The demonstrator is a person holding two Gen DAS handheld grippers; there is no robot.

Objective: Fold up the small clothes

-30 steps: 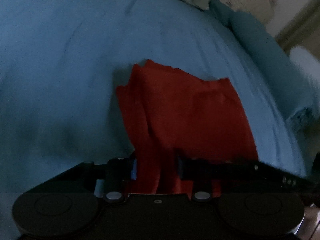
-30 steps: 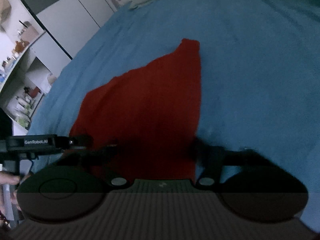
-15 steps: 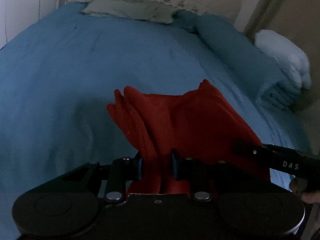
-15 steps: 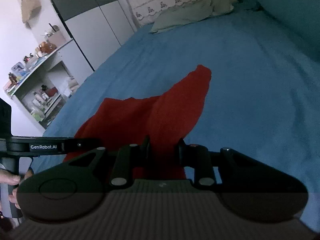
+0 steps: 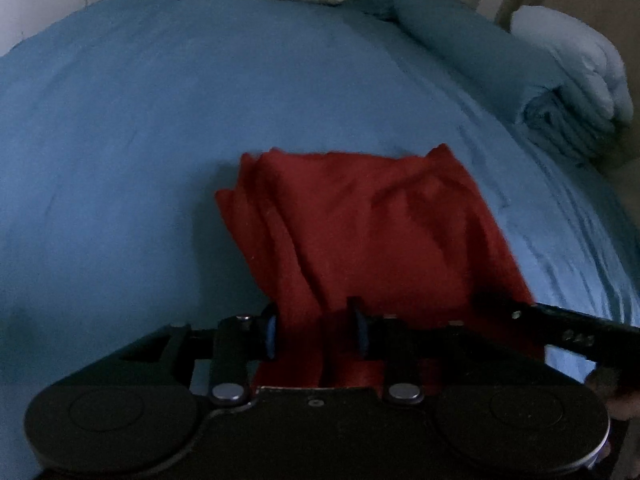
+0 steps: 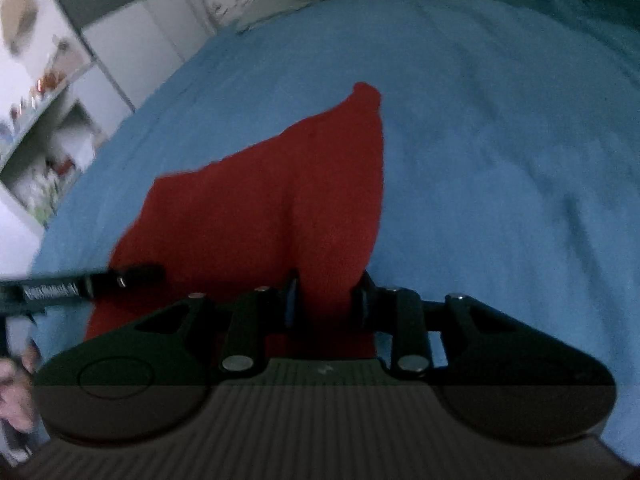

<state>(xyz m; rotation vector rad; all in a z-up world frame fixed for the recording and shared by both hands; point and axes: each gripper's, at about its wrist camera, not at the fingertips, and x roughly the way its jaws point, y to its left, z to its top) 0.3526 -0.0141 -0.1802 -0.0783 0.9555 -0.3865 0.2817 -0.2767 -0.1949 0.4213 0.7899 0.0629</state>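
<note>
The red garment [image 5: 360, 232] lay bunched in soft folds on the blue bedspread [image 5: 140, 120], its near edge between both tongs. The left gripper [image 5: 316, 330] and right gripper [image 6: 326, 300] were opening, cloth between the jaws (pad contact unclear). Only the right view showed shelves [image 6: 44, 120] at 9 o'clock; only the left showed folded bedding [image 5: 560, 92] at 2. Bare bedspread lay open toward 12

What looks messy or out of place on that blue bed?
Only the red garment: it lies bunched on the blue bedspread, its left edge gathered in loose folds and one corner sticking up in a point. Nothing looks spilled or damaged.
</note>
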